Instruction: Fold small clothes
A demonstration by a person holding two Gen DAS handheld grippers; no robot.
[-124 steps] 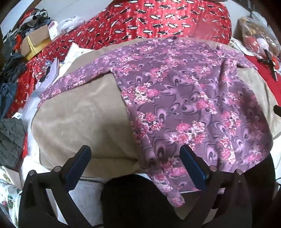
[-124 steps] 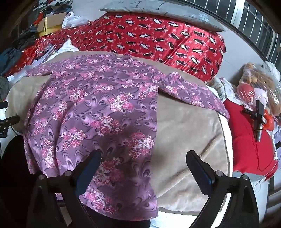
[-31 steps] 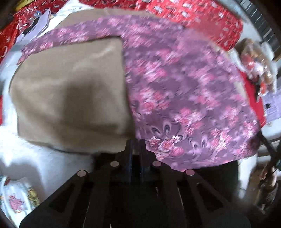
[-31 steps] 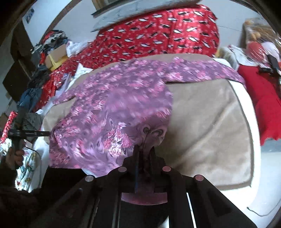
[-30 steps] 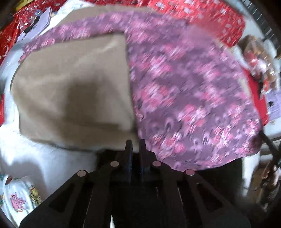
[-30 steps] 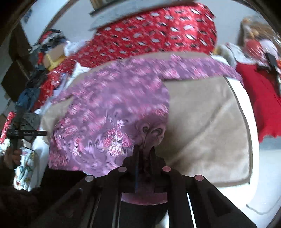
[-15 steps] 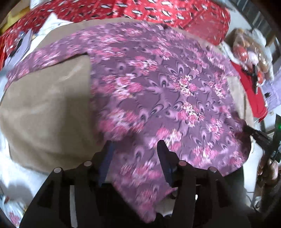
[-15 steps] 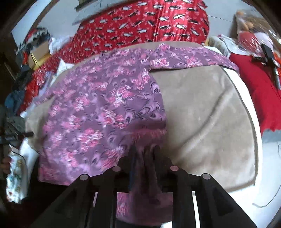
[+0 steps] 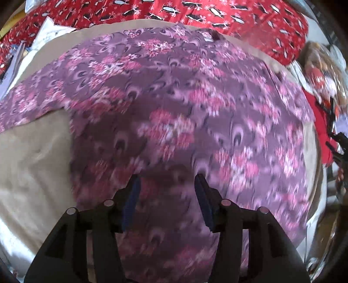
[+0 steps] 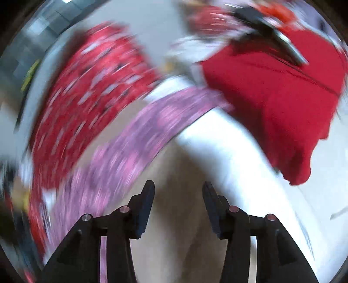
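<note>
Both pairs of jaws stand spread apart with nothing between them. Those of the left gripper (image 9: 166, 193) hang just over the near part of the purple floral blouse (image 9: 184, 113), which lies spread flat across a beige blanket (image 9: 32, 156), one sleeve reaching off to the left. Those of the right gripper (image 10: 178, 200) hover above bare beige blanket (image 10: 174, 228), and the picture is heavily blurred; a purple floral sleeve (image 10: 139, 139) runs diagonally ahead and to the left of them. Farther back in both views lies a red patterned bedspread (image 9: 195, 13). To the right sits a plain red cloth (image 10: 282, 104), with a black object on it that is too smeared to identify.
</note>
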